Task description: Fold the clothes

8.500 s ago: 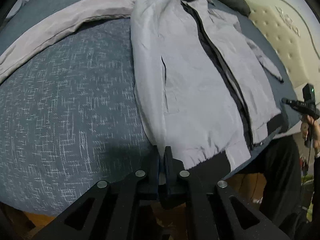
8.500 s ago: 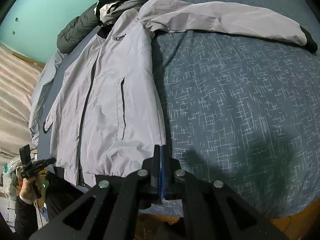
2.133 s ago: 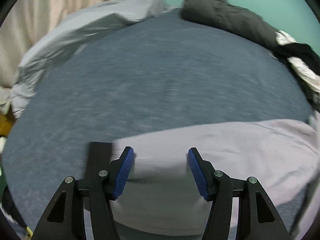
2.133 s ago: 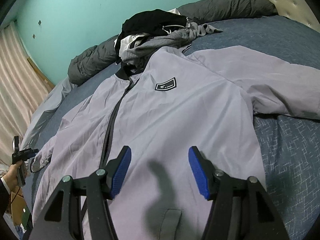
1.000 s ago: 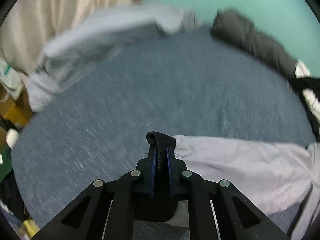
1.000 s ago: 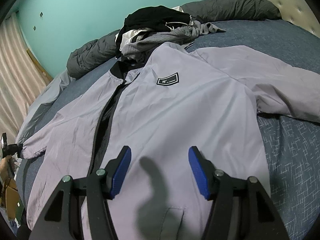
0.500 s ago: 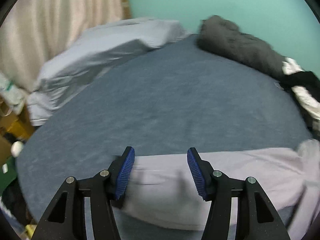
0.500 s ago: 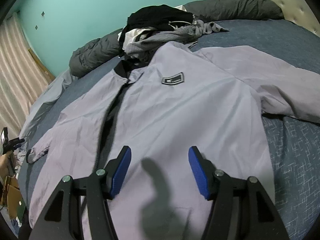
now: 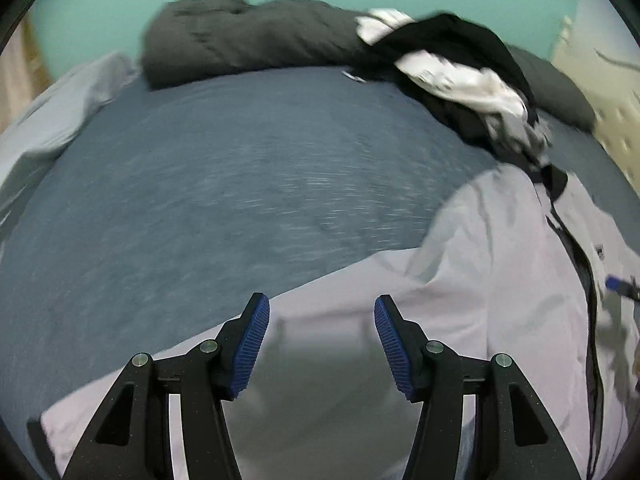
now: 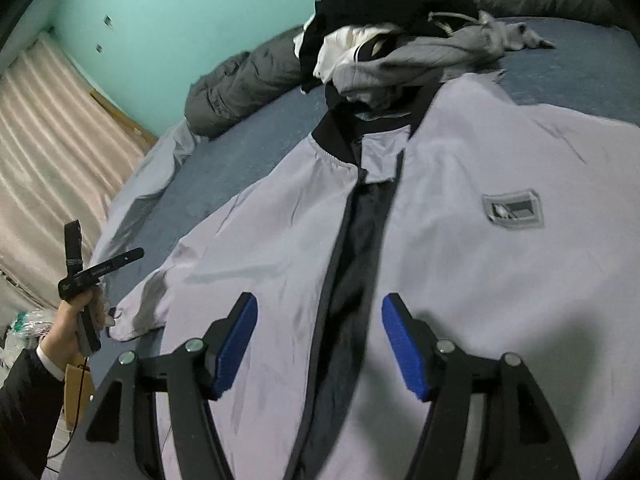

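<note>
A light grey jacket (image 10: 460,264) is lying front-up across the middle and right of the right wrist view, spread on a blue bed (image 10: 248,148), its zipper (image 10: 340,264) parted down the centre. The right gripper (image 10: 319,346) is hovering over that open front at the bottom of the frame, its blue pads spread wide and gripping nothing. In the left wrist view, the left gripper (image 9: 322,346) is likewise standing spread at the bottom centre, over the jacket's sleeve (image 9: 312,320), which is stretching toward the lower left. A heap of clothes (image 10: 400,40) is sitting at the top, touching the collar. A grey pillow (image 9: 240,36) is lying at the upper left.
</note>
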The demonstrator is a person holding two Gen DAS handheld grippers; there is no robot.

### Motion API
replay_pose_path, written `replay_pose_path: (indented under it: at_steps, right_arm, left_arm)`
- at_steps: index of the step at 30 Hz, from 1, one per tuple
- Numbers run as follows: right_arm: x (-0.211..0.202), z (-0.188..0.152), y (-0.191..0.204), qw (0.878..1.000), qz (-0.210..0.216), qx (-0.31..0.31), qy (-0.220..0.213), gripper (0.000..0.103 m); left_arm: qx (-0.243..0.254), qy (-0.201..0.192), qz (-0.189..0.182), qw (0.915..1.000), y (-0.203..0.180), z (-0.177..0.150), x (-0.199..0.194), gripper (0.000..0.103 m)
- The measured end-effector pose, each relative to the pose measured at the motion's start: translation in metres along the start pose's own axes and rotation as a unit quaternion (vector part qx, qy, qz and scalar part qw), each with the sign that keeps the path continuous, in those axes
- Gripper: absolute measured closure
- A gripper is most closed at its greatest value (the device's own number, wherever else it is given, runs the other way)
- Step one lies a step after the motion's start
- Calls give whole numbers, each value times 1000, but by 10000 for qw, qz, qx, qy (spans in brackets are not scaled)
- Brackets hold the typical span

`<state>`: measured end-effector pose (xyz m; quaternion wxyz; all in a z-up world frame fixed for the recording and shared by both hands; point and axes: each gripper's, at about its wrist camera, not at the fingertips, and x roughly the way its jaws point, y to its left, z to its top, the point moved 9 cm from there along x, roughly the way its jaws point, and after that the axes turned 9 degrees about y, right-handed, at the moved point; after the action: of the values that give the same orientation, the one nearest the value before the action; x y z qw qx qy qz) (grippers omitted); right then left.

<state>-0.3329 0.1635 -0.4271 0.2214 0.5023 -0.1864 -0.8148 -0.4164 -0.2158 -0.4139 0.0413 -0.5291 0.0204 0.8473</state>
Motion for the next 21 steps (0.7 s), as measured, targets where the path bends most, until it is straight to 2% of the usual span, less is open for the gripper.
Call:
replay_pose_path:
  at_steps: [4,10,11,12,13,15,16,18,19,20,21]
  right_arm:
    - [27,24,7,9995,210,106,229,37]
    - [64,45,1,9986,81,173,492,37]
    - [70,49,-4,9983,89,286,496,37]
    - [73,50,-5,9982,124,334,490,37]
    - [76,52,-7,9980,160,383,485,37]
    - [81,54,-8,9978,161,374,522,37]
    - [84,55,-7,9978,134,326,562,37]
    - [86,55,-6,9978,99,233,607,58]
    - [86,55,-7,9980,83,211,593,86]
    - [81,55,-8,9984,50,224,520,94]
    - [77,55,-9,9987,24,231,443,96]
  left_arm:
    - [223,154,-71,9996,-10,18,27,44]
    - [346,514,-317,9976,-11,16,57,44]
    - [351,545,-394,9971,-12,14,59,51]
    - [367,582,-467,9965,-14,11,62,64]
    - [383,615,-523,9960,-16,9,64,71]
    - [389,618,-613,9954,-19,6,64,91]
    - [390,617,-657,9952,-21,4,64,95]
    - [211,472,-746,9959,-20,9,57,100]
    - [63,391,-811,9959,-17,12,52,101]
    - [-76,327,-856,9958,-13,14,49,101]
    - [-212,267,-896,9954,-10,17,45,101]
